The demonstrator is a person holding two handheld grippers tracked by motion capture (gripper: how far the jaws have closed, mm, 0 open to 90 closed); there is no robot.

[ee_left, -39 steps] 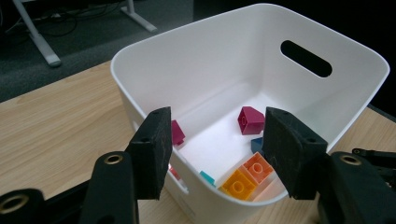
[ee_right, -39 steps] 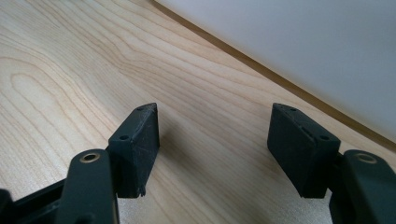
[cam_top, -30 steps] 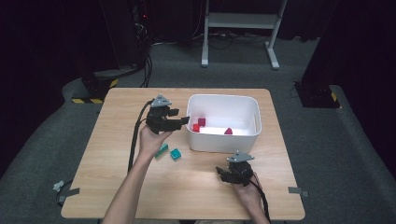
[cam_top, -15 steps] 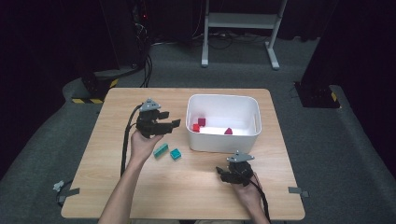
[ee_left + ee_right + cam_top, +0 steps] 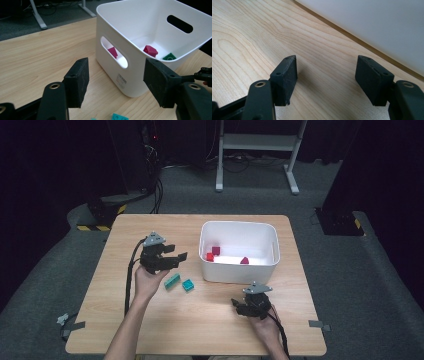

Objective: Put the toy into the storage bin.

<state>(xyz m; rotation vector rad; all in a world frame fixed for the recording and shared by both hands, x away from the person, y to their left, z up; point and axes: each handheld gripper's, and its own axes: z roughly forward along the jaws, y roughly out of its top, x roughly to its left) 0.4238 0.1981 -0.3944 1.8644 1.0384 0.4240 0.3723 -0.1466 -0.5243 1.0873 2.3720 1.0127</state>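
My left gripper (image 5: 176, 260) (image 5: 116, 75) hovers open and empty over the table's left half, its jaws aimed at the white bin (image 5: 239, 270) (image 5: 135, 80). Two teal bricks (image 5: 172, 280) (image 5: 188, 285) lie on the wood just below it; one teal brick (image 5: 119, 117) peeks in at the bottom of the left gripper view. Inside the bin lie red bricks (image 5: 213, 253) (image 5: 150, 50), one red wedge (image 5: 244, 261) and a green brick (image 5: 169, 57). Near the front edge my right gripper (image 5: 239, 307) (image 5: 327, 72) rests open with bare wood between its fingers, close to the bin's wall (image 5: 374, 22).
The wooden table (image 5: 150, 330) has free room at its front left and far left. Beyond it on the dark floor stand a white metal frame (image 5: 255, 150) and cables (image 5: 155, 190). A striped yellow-black block (image 5: 97, 222) sits by the table's far left corner.
My left hand has carried its gripper leftward, away from the bin's left wall, and slightly toward the person. The right gripper has stayed where it was.
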